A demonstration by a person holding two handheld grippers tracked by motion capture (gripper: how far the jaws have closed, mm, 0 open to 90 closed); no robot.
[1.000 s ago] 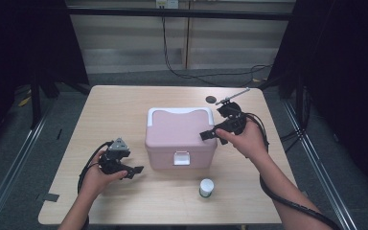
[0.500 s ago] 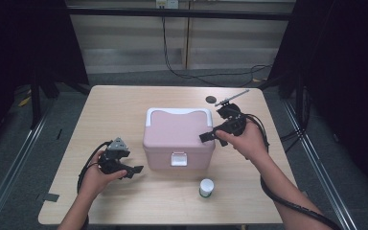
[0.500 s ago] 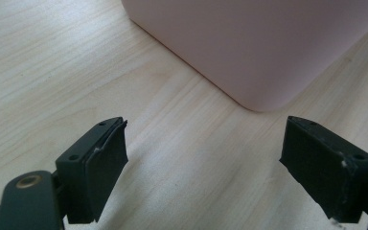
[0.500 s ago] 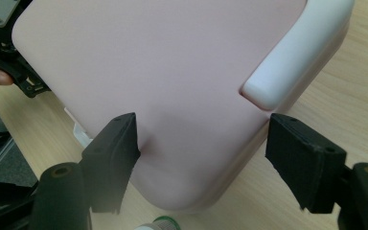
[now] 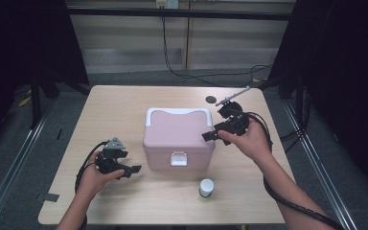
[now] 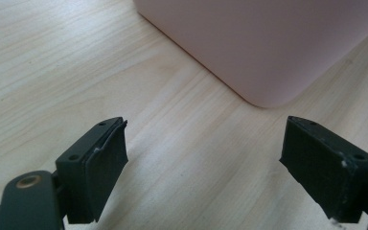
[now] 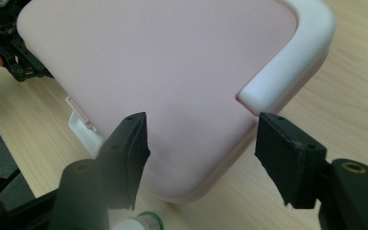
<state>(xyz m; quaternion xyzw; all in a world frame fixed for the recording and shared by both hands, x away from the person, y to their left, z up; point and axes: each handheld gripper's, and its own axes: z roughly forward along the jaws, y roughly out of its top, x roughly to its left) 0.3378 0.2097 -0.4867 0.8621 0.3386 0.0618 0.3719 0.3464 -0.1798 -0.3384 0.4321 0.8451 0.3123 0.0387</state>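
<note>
Partly hidden, the pink box (image 6: 268,43) (top cropped) faces open left tongs (image 6: 206,167).

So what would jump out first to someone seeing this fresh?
The pink box with its white handle and white front latch, mid-table. The right tongs hover at its right edge, jaws just closing with nothing gripped; the left tongs rest open to its left. A small white-capped jar stands in front.
</note>
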